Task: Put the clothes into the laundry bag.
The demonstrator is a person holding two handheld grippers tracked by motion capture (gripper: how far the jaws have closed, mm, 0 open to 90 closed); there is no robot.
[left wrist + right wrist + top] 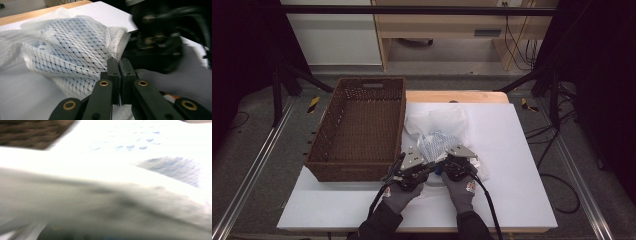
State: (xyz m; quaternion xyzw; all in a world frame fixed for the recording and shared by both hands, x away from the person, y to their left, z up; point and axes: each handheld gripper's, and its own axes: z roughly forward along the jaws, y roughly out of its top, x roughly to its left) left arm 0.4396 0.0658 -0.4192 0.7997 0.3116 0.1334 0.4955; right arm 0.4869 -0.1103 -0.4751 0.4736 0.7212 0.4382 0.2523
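A white mesh bag with a blue patterned item inside lies crumpled on the white table. My left gripper is at the bag's near edge. In the left gripper view its jaws are pressed together, with the edge of the mesh rising from between their tips. My right gripper is close beside it at the same edge, and its blurred black body looms at the right. In the right gripper view blurred white fabric drapes over the lens and hides the jaws.
An empty brown wicker basket stands at the table's left, just left of the bag and my left hand; its weave appears at the top left of the right gripper view. Bare white table lies to the right and in front.
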